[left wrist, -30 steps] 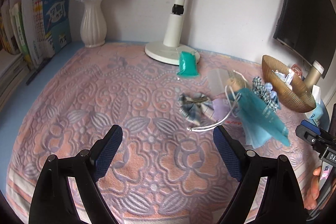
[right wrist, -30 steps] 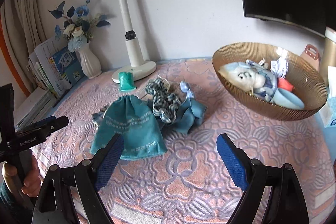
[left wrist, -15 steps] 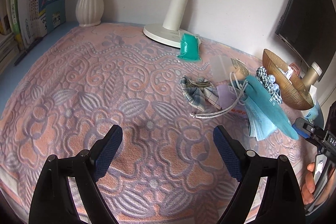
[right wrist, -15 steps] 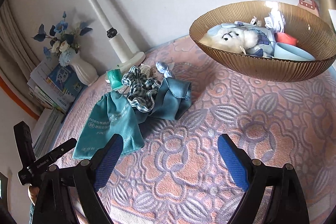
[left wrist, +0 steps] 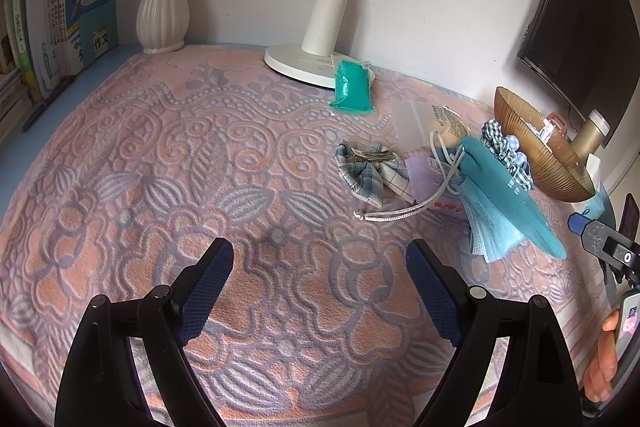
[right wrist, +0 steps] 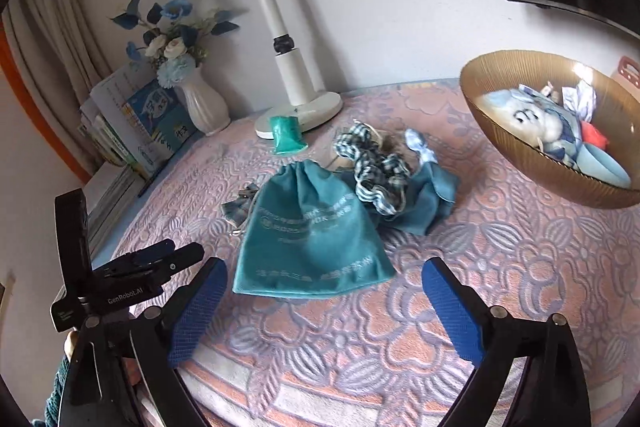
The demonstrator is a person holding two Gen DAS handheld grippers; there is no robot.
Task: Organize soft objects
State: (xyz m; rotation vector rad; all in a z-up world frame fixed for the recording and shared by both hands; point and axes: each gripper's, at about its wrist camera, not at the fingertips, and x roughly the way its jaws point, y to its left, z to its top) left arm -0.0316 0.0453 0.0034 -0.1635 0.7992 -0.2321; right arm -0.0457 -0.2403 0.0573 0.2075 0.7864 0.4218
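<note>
A teal drawstring pouch (right wrist: 310, 235) lies flat on the patterned cloth, just ahead of my open, empty right gripper (right wrist: 324, 311). Behind it lie a checked scrunchie (right wrist: 374, 167) and a teal cloth (right wrist: 430, 193). A plaid bow clip (right wrist: 240, 205) lies to the pouch's left; it also shows in the left wrist view (left wrist: 366, 173), beside the pouch (left wrist: 508, 195) and blue face masks (left wrist: 490, 231). A small teal packet (left wrist: 352, 87) lies by the lamp base. My left gripper (left wrist: 320, 291) is open and empty over bare cloth. The amber bowl (right wrist: 516, 143) holds a plush toy (right wrist: 536, 119).
A white desk lamp (right wrist: 296, 83) stands at the back with a white vase of blue flowers (right wrist: 202, 103) and stacked books (right wrist: 136, 119) to the left. A dark monitor (left wrist: 576, 23) hangs at the right. The bowl (left wrist: 536, 151) sits at the right edge.
The right gripper has pulled back and turned left, so the pouch now lies centred ahead and the bowl sits far right. The left gripper has moved a little closer to the pile.
</note>
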